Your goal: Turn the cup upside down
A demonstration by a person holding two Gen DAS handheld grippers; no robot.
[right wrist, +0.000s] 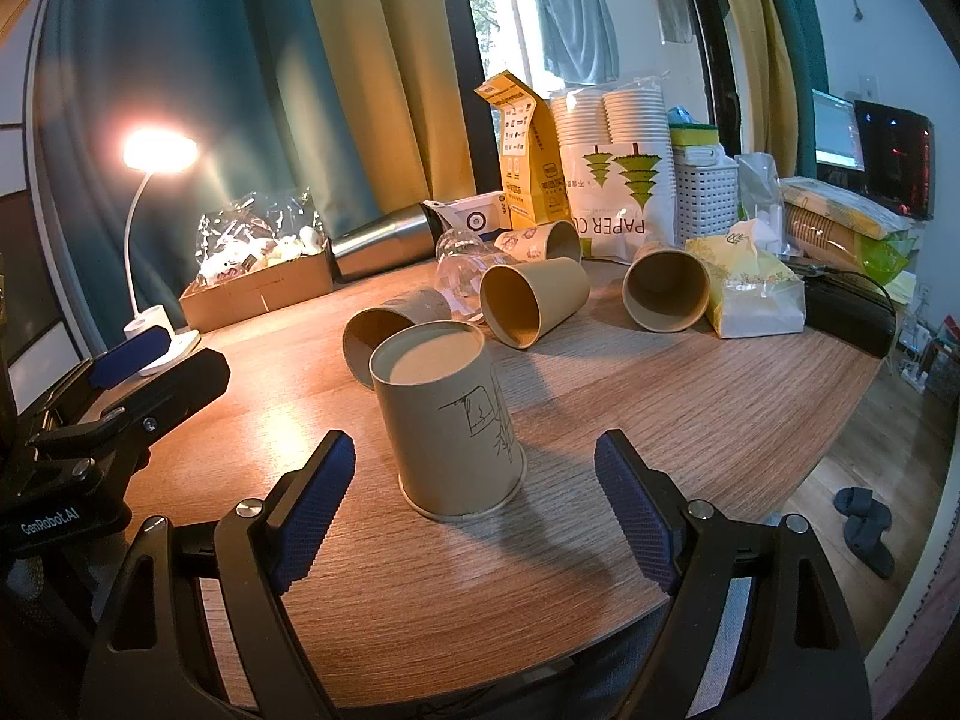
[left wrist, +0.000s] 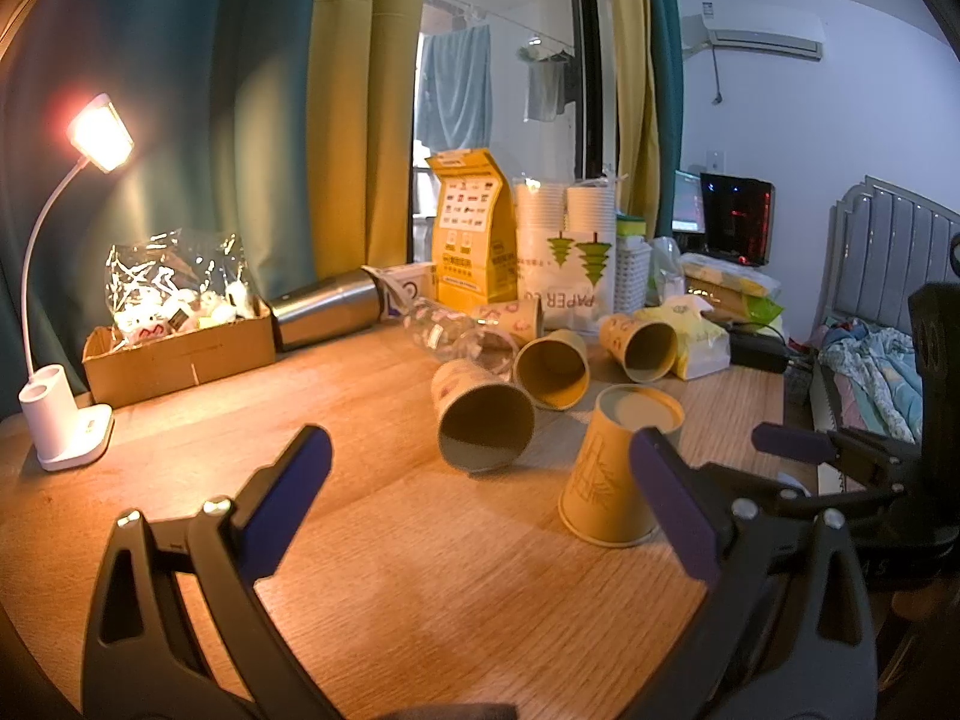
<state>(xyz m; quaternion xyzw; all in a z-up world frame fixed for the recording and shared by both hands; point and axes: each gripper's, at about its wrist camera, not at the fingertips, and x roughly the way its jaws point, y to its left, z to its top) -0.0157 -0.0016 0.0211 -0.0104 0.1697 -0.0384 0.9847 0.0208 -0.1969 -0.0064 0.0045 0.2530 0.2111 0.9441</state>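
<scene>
Spread wide and empty, the left gripper (left wrist: 480,492) was seen over the table (left wrist: 420,570); an inverted paper cup (left wrist: 618,468) stood near right. From the right view, the right gripper (right wrist: 474,492) gaped unloaded around it; light, crushable, best pinched mid-wall. "PAPER" was read on a far bag (right wrist: 612,204).

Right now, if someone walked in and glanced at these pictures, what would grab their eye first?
Probably the upturned cup standing mouth-down at the table's near edge, between the open fingers of the right tool but untouched. Behind it, several more cups lie tipped on their sides mid-table. At far left, the lit lamp glows against the teal curtain.
</scene>
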